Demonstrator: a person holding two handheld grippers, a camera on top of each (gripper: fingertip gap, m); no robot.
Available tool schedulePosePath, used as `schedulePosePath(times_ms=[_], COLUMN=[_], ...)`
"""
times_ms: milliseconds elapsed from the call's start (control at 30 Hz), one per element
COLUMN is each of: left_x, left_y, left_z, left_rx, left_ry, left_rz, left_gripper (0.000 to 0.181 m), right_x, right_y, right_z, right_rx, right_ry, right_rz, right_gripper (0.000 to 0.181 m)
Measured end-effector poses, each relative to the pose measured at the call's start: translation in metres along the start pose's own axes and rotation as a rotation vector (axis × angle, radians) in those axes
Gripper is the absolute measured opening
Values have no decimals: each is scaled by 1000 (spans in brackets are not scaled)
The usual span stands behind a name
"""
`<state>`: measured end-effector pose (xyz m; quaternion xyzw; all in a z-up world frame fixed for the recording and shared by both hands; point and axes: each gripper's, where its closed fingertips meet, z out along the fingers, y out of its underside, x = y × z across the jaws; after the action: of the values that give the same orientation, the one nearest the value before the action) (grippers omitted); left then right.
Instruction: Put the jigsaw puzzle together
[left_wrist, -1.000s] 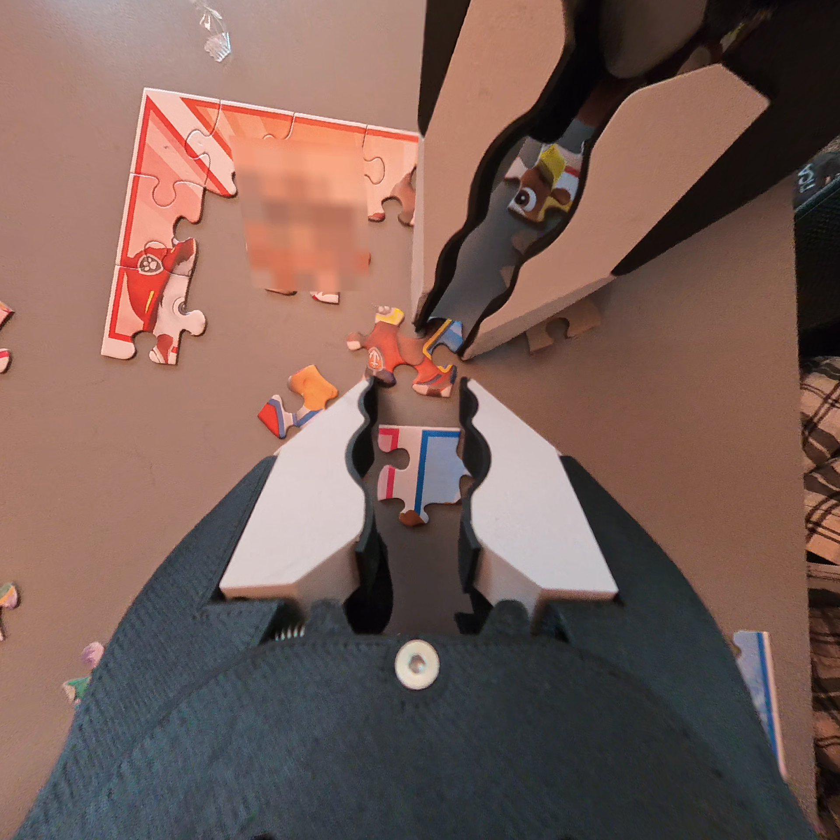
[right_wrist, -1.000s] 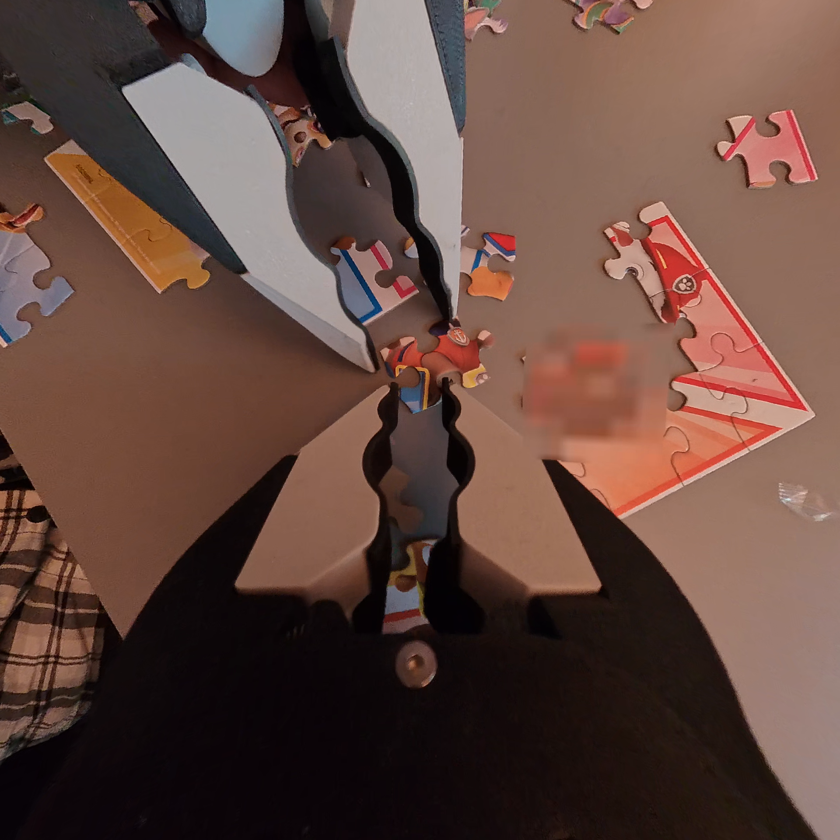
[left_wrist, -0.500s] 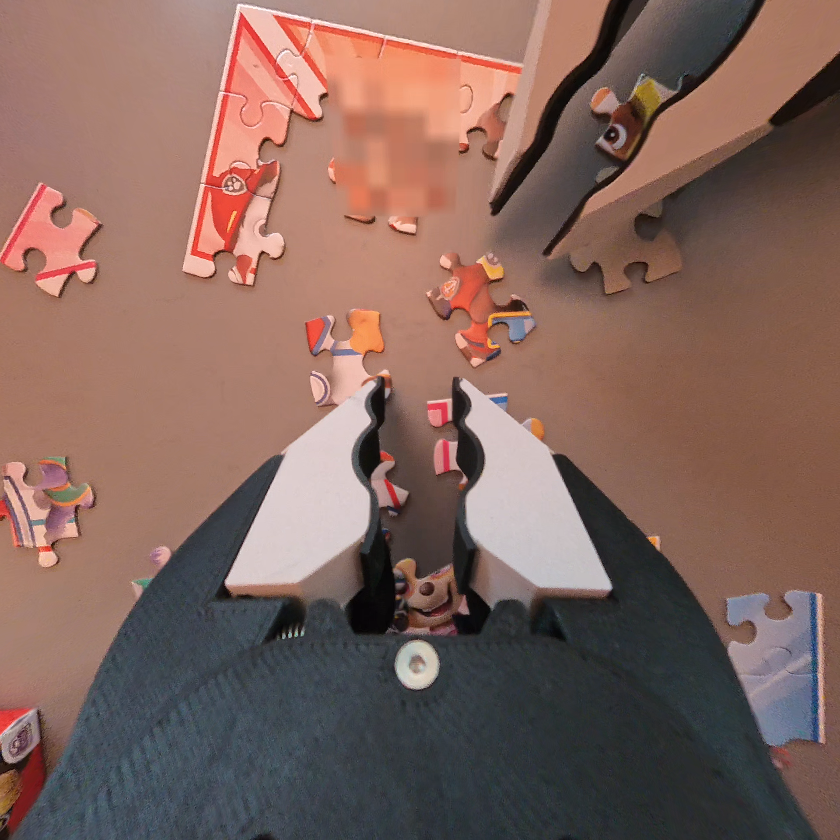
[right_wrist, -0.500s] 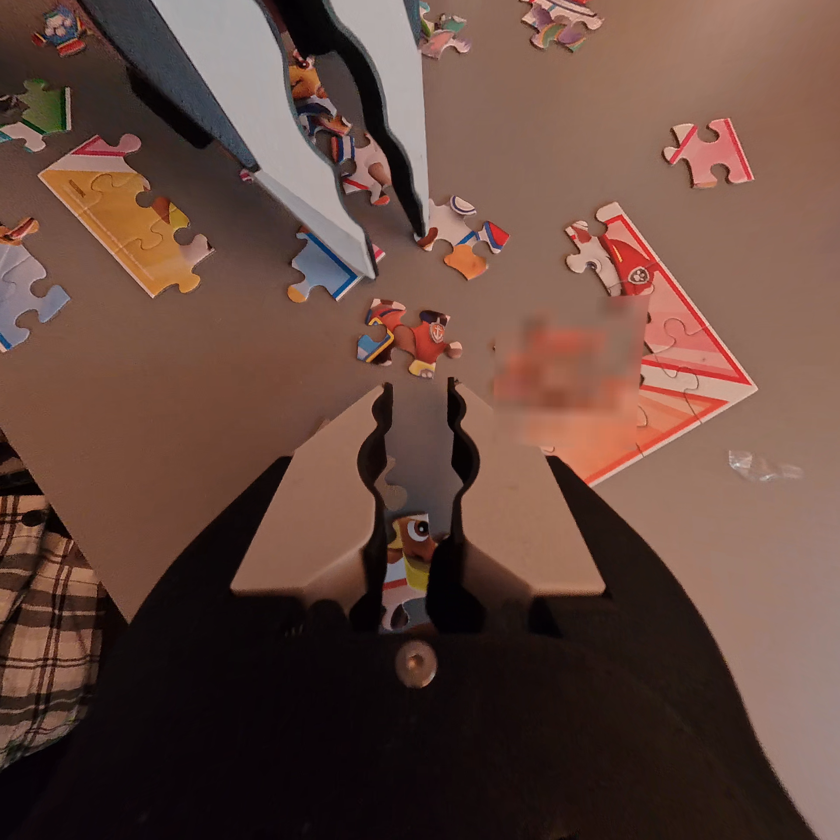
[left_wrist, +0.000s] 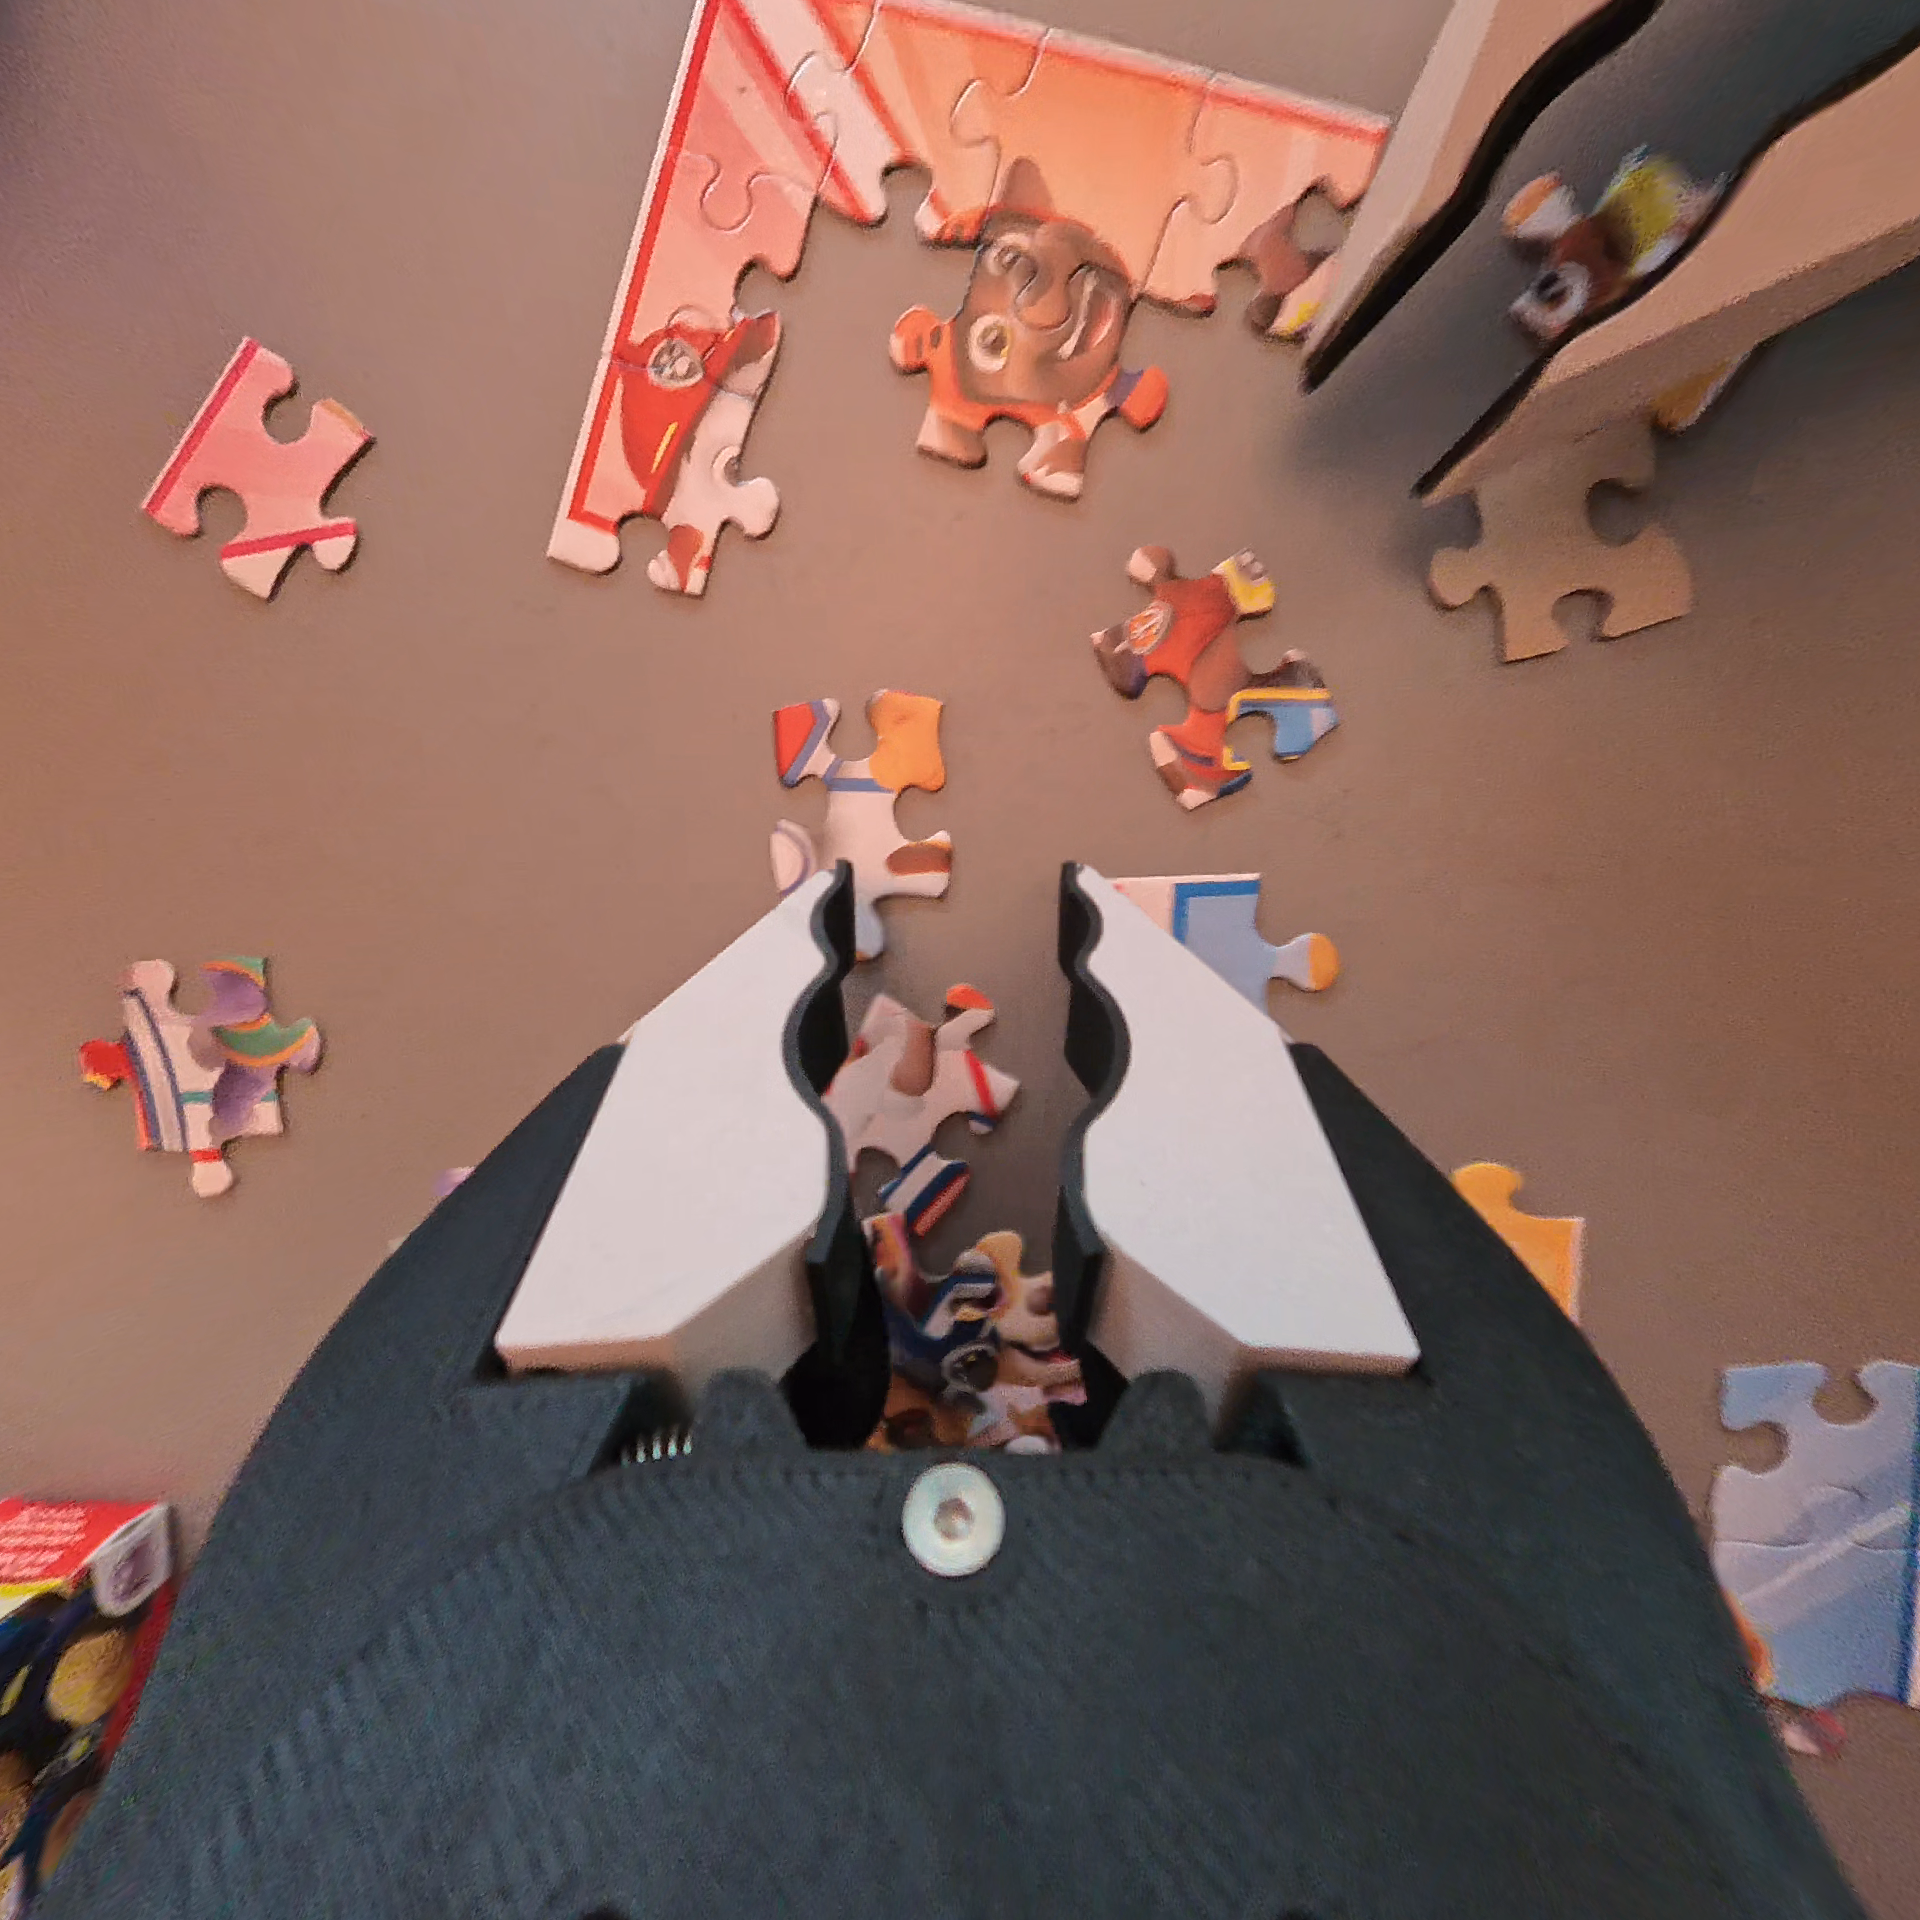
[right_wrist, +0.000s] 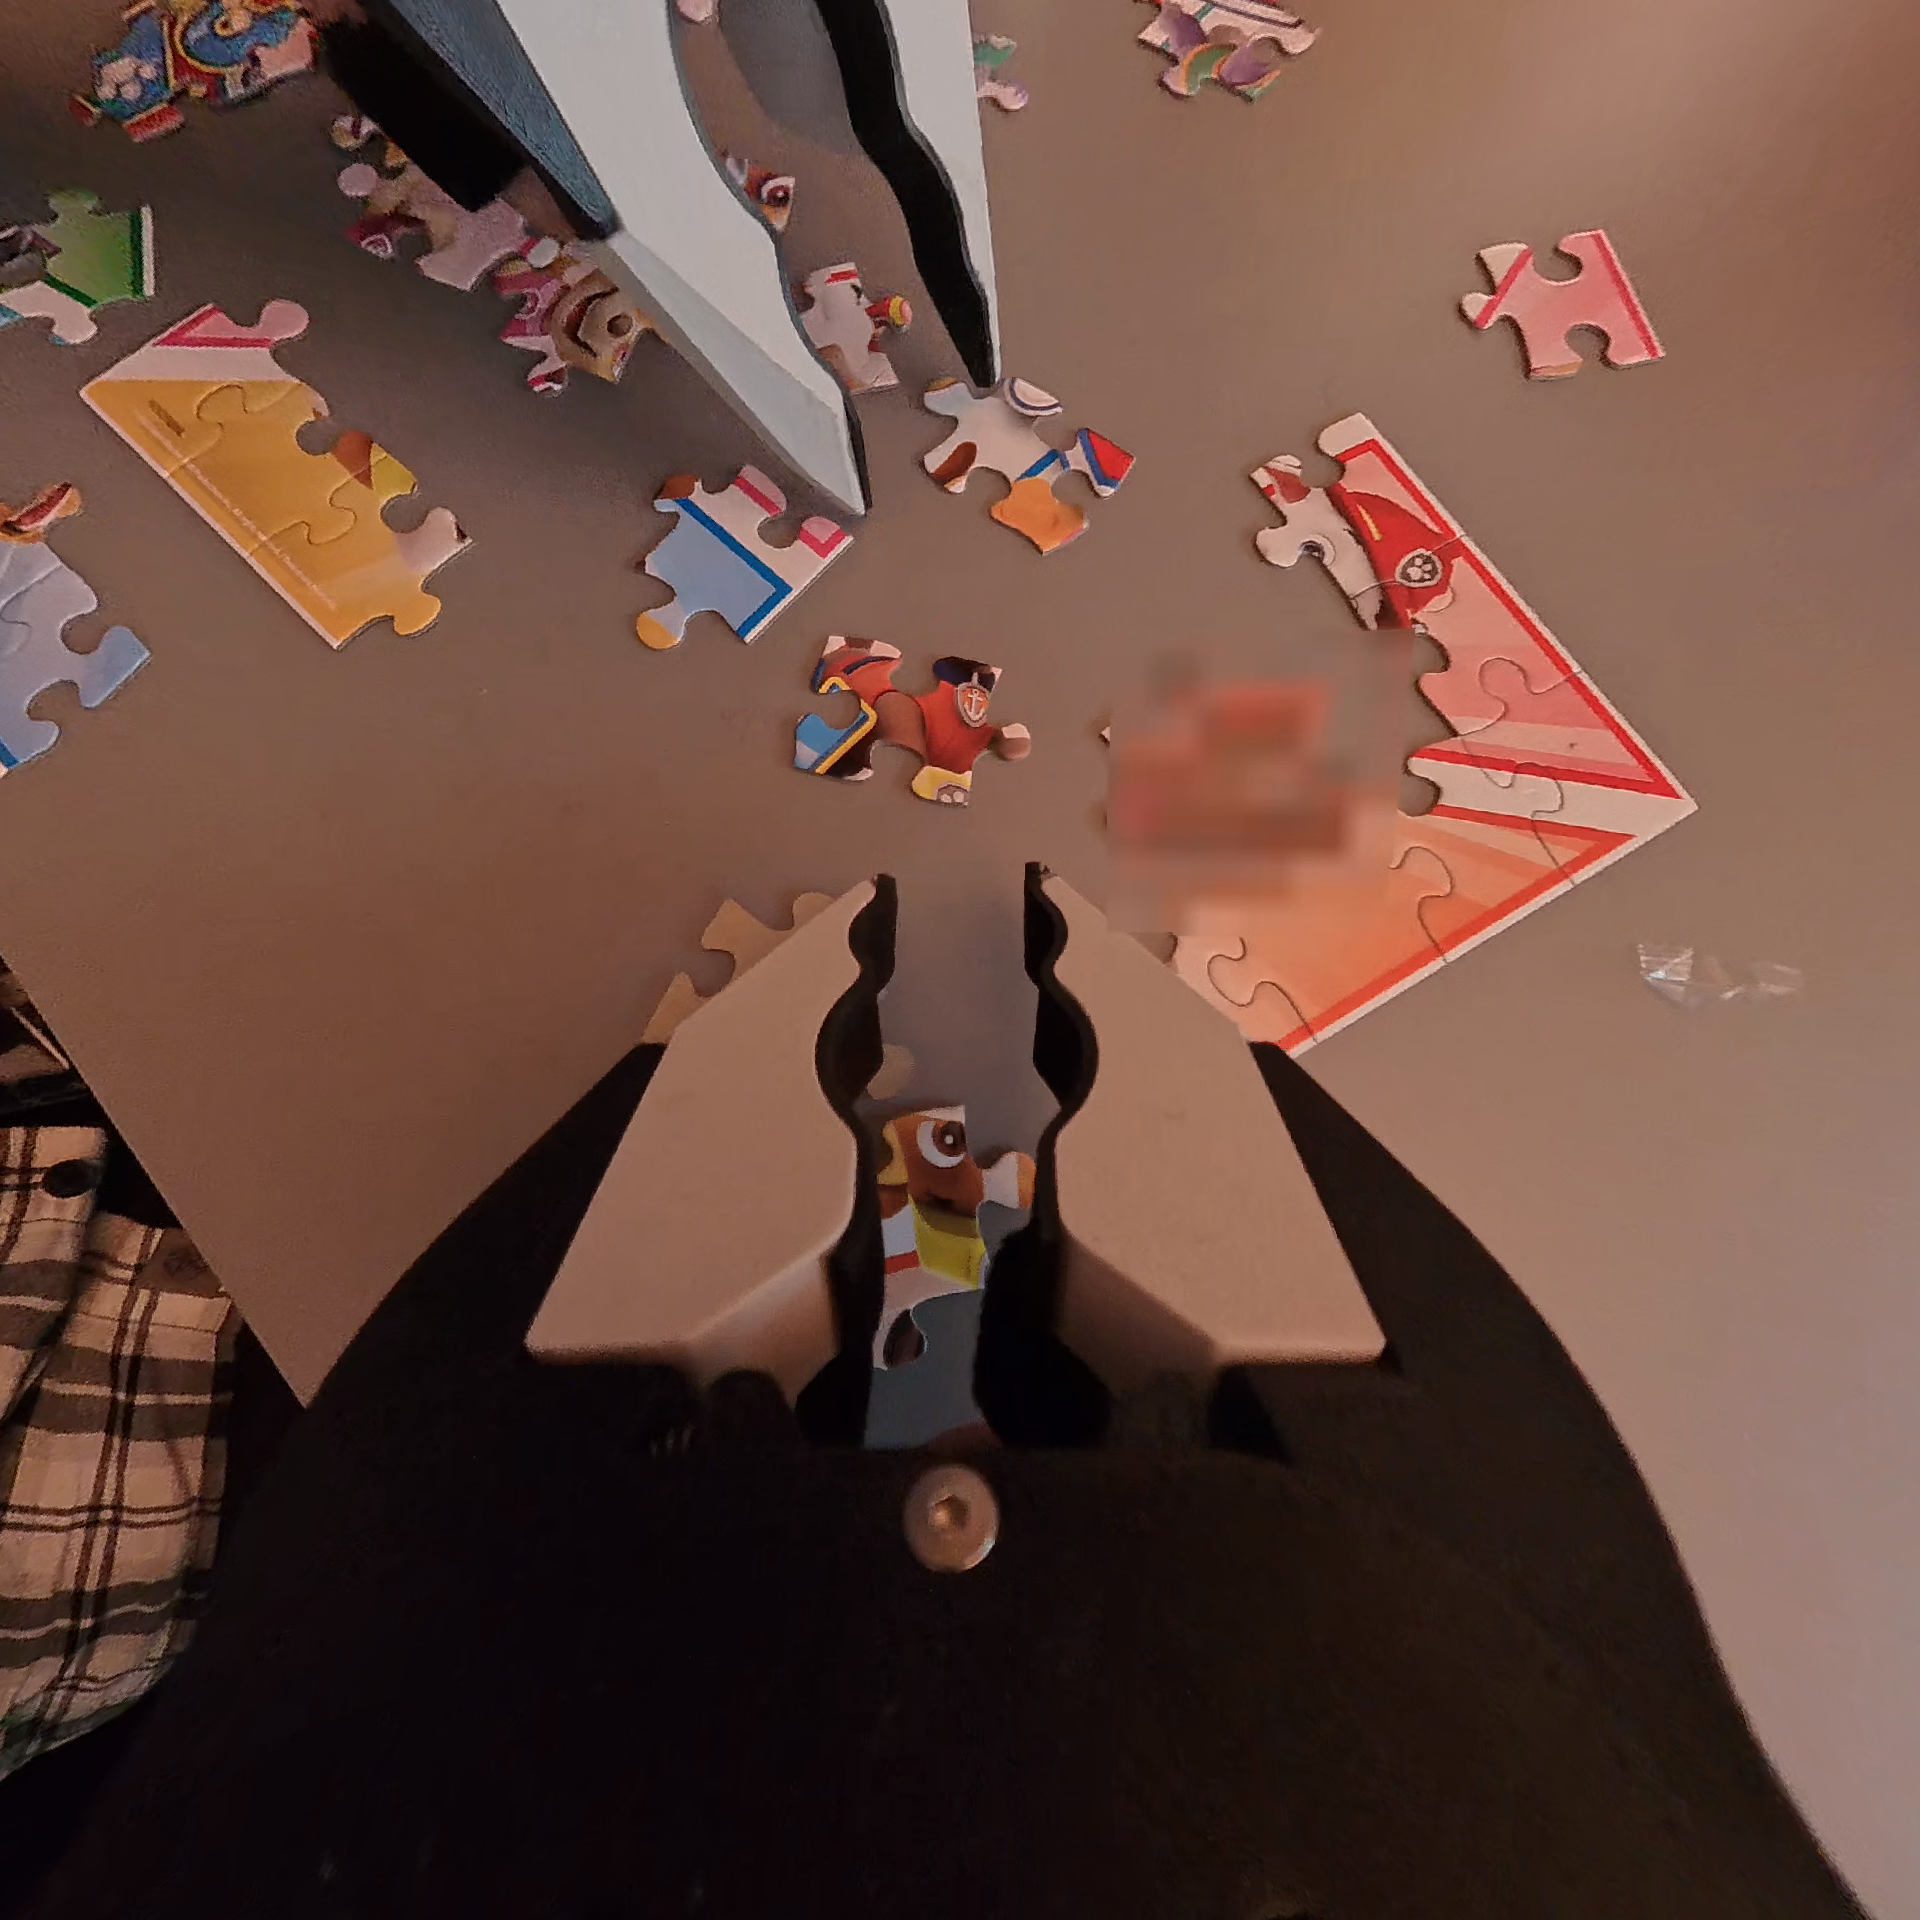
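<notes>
While the left gripper (left_wrist: 956, 883) hangs above the brown table (left_wrist: 416, 727) with its jaws moderately apart and nothing clamped, its view shows loose pieces lying between and just beyond the fingers: a white-and-brown piece (left_wrist: 920, 1081) under the gap, a white piece with orange and red corners (left_wrist: 868, 800) just past the left fingertip, and a red-and-blue piece (left_wrist: 1210, 675) farther off to the right. The assembled red-bordered corner section (left_wrist: 831, 208) lies at the far side, a pink edge piece (left_wrist: 260, 468) well apart to its left. To pick well, I judge the gripper should drop straight over one piece, bracket its edges and close gently so neighbours are not dragged. In the right wrist view, the right gripper (right_wrist: 961, 883) is narrowly parted, and a brown-and-yellow piece (right_wrist: 951, 1195) shows deep between its fingers; whether it is clamped or merely lies below I cannot tell. The corner section (right_wrist: 1507, 748) sits to the right, a yellow joined strip (right_wrist: 260, 468) far left, a blue-cornered piece (right_wrist: 727, 561) ahead. The pieces look thin, flat and glossy, printed in bright cartoon colours.
</notes>
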<state>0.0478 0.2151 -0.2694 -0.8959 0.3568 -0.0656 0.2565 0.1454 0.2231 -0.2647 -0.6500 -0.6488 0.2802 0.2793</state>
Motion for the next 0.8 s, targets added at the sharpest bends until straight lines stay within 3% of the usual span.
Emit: schedulePosePath(times_ms=[200, 800], left_x=[27, 45], left_y=[-11, 0], left_z=[1, 4], left_rx=[13, 31], left_ry=[36, 124], left_rz=[44, -9], left_gripper=[38, 44], right_x=[-10, -24], right_y=[-3, -11], right_z=[12, 26], right_rx=[-36, -71], right_ry=[-6, -9], right_rz=[-56, -69], right_gripper=[25, 27])
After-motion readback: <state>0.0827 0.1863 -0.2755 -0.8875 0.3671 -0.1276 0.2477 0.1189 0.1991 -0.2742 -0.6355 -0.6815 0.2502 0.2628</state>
